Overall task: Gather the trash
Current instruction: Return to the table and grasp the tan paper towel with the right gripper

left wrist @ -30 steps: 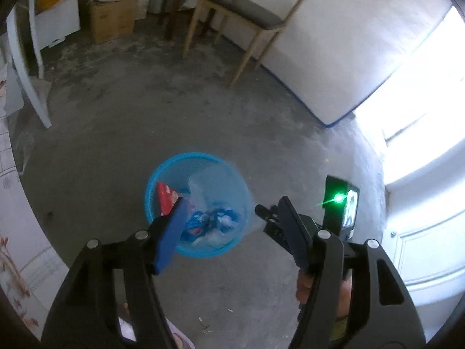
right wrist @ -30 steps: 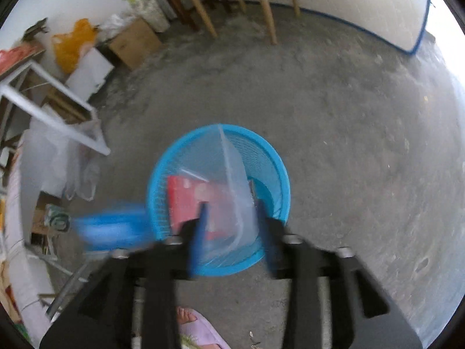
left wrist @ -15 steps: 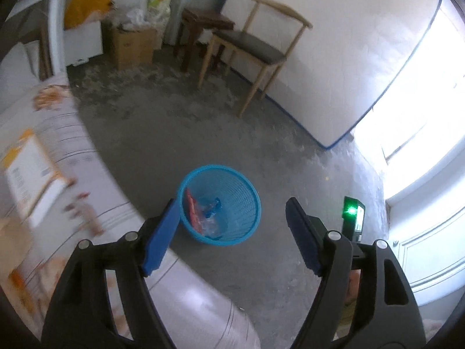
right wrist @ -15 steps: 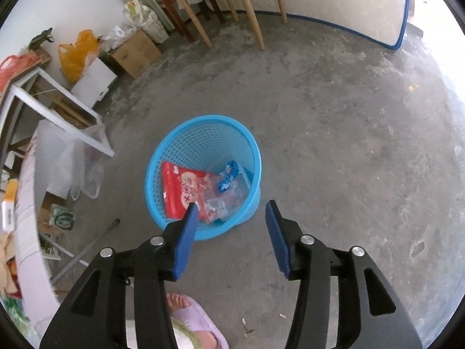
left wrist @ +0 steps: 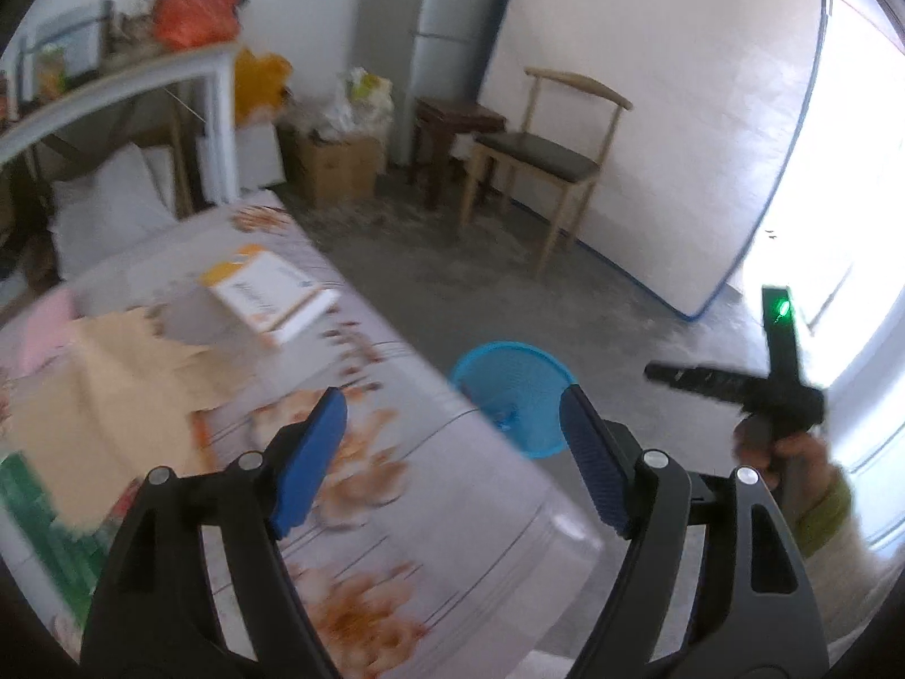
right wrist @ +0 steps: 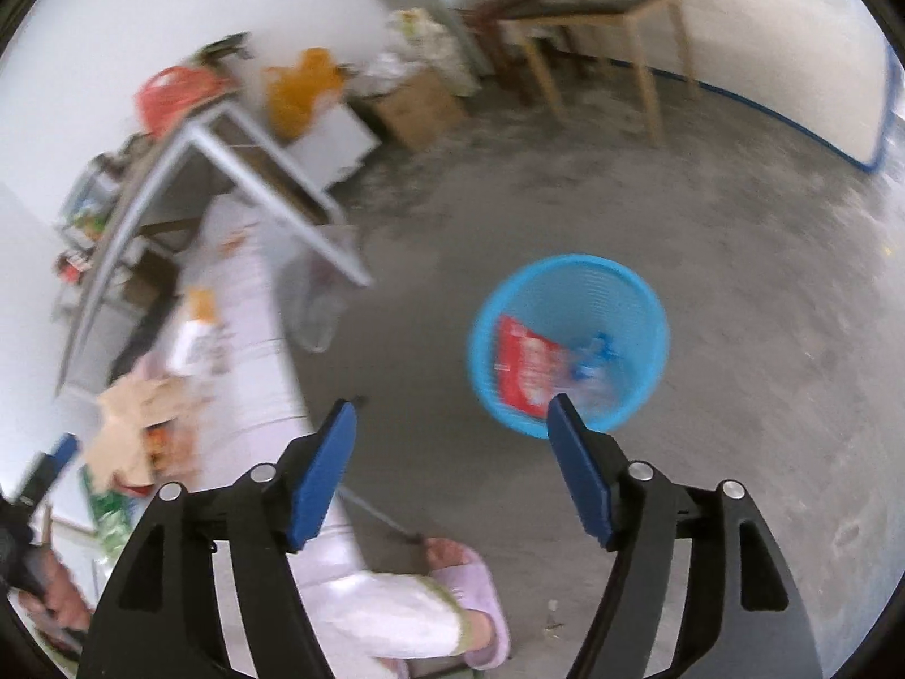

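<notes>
With nothing between its spread blue pads, the left gripper (left wrist: 452, 447) is the nearer to the torn brown paper (left wrist: 107, 390) lying ahead-left on the table (left wrist: 452, 509), while the right gripper (right wrist: 449, 447), jaws opening and empty, faces the blue basket (right wrist: 571, 277).

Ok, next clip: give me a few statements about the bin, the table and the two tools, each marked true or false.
1. The blue basket stands on the floor. True.
2. The basket is empty. False: a red packet and clear plastic lie in it.
3. The right tool holds a wrapper. False: its jaws are opening with nothing between them.
4. The left tool holds nothing. True.
5. A white and orange box lies on the table. True.
</notes>
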